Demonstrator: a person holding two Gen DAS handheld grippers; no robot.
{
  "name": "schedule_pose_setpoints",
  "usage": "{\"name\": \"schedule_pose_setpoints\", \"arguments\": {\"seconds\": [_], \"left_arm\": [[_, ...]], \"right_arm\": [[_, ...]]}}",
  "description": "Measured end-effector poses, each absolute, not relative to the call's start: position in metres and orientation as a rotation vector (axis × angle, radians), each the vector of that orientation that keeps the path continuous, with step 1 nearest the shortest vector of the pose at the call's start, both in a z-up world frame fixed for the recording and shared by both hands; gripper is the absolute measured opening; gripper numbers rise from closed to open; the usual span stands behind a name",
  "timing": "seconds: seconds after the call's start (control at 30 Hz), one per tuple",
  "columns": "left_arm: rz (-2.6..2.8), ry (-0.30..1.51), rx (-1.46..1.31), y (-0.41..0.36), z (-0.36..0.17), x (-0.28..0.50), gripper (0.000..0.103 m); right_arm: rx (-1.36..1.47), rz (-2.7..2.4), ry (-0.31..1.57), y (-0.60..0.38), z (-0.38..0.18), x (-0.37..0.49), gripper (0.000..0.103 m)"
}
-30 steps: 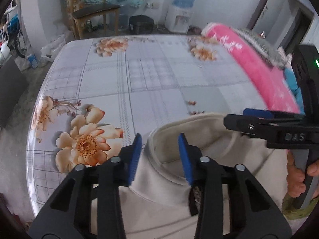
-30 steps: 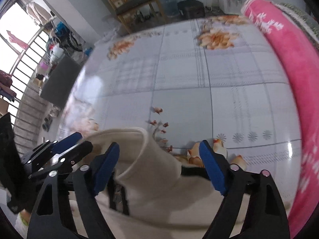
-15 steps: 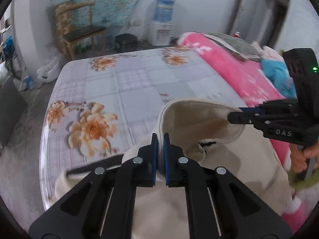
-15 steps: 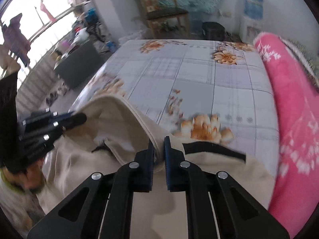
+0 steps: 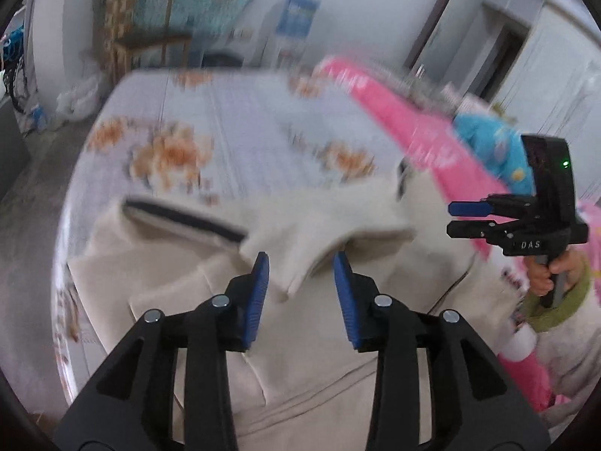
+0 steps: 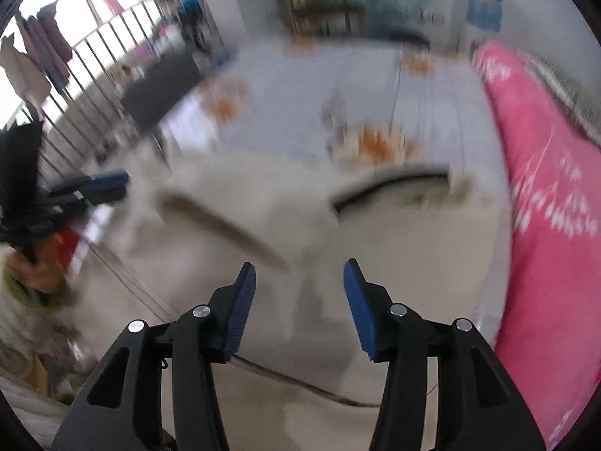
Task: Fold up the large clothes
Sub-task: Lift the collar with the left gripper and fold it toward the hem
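Cream fleece garment lies rumpled; left claw and right claw just parted, pads clear.

The large garment spread across the lower half of the left wrist view is plain cream-beige, with a narrow black band along one edge at centre left. Under it the bed sheet is pale lilac-grey with a faint checked grid and orange-and-cream flower prints, and along the right of the frame lies a bright pink blanket with small white sprigs, a turquoise-blue cloth beside it. Both grippers, the left gripper and the right gripper, are black with blue pads.
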State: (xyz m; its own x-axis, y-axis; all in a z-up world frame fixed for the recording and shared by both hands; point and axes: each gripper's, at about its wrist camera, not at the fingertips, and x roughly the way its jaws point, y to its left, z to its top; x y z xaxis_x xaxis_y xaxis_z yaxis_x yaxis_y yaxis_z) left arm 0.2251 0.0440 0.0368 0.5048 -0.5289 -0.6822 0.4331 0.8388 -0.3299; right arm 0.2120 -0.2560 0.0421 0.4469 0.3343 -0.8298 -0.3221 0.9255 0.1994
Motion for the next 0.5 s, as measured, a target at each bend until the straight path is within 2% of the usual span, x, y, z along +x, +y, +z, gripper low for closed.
{"name": "schedule_pose_setpoints", "arguments": {"seconds": [0.13,0.23,0.37,0.5], "left_arm": [[-0.538,0.851,-0.173,0.028,0.046,0.251,0.033],[-0.519,0.905,-0.130,-0.006,0.031,0.273,0.032],[-0.440,1.078,0.037,-0.035,-0.026,0.279,0.032],[-0.458,1.054,0.017,-0.025,-0.037,0.268,0.031]], "right_arm": [[0.135,0.424,0.946,-0.248,0.061,0.239,0.048],[0.131,0.439,0.988,-0.217,0.037,0.261,0.038],[0.004,0.409,1.102,-0.186,-0.018,0.265,0.036],[-0.060,0.399,1.096,-0.189,-0.030,0.256,0.034]]}}
